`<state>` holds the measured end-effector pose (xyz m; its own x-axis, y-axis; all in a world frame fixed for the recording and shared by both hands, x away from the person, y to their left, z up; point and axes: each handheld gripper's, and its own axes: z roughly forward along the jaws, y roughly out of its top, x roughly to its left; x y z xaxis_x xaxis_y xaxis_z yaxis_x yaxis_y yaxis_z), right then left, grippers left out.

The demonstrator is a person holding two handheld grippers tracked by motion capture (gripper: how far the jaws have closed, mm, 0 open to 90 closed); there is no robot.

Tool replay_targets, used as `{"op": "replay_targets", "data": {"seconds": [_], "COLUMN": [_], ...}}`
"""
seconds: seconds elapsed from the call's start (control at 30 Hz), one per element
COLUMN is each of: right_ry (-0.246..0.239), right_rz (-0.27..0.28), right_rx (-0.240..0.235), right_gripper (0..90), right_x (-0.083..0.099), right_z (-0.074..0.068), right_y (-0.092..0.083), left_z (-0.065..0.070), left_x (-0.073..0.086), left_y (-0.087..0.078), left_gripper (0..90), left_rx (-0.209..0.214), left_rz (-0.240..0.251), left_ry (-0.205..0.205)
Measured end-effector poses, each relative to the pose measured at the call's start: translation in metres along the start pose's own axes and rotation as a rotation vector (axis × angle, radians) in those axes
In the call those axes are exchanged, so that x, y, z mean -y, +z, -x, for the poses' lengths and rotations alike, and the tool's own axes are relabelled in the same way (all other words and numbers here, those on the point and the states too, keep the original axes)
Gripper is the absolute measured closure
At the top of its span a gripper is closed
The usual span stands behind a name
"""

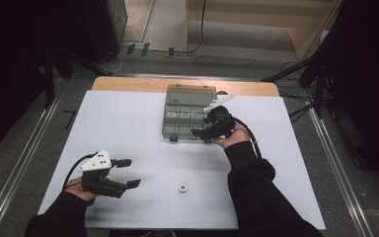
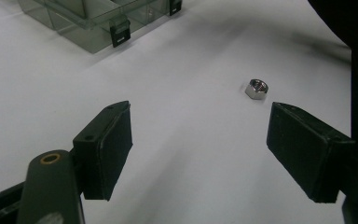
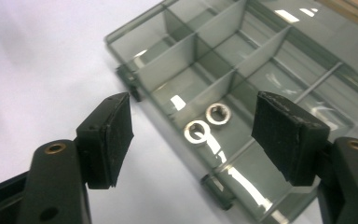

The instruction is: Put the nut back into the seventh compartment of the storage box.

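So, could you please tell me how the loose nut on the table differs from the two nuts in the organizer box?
The loose nut lies alone on the bare white table, while the two nuts sit side by side inside one compartment of the organizer box. The loose nut lies ahead of the open left claw; the two nuts lie beneath the open right claw. All three are shiny metal and rest flat, hole up.

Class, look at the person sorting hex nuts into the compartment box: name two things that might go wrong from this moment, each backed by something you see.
1. The loose hex nut lies flat on the smooth white table; the open left tongs may push it away instead of gripping it.
2. The right tongs hang open close above the compartment box, where two nuts lie; moving off carelessly might knock a divider and shift the light box.
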<state>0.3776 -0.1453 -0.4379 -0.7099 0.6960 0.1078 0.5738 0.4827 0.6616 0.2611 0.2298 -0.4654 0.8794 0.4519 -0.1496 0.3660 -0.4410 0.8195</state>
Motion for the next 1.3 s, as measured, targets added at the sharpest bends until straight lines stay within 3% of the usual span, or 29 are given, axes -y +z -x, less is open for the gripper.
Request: {"op": "replay_targets", "data": {"seconds": [0.53, 0.9, 1.3], "right_ry": [-0.051, -0.058, -0.094], "right_rz": [0.065, 0.062, 0.037], "right_rx": [-0.080, -0.170, -0.184], "right_gripper": [27.7, 23.6, 23.6], "right_x": [0.027, 0.037, 0.041], "right_z": [-0.020, -0.038, -0.052], "right_y": [-0.009, -0.006, -0.003], "left_z": [-0.002, -0.002, -0.002], "left_x": [0.000, 0.000, -0.001], "left_y": [0.001, 0.000, -0.001], "left_gripper": [22.7, 22.7, 22.7], "left_rx": [-0.001, -0.002, -0.004], "left_rz": [-0.008, 0.001, 0.002], "left_ry": [0.000, 0.001, 0.004]}}
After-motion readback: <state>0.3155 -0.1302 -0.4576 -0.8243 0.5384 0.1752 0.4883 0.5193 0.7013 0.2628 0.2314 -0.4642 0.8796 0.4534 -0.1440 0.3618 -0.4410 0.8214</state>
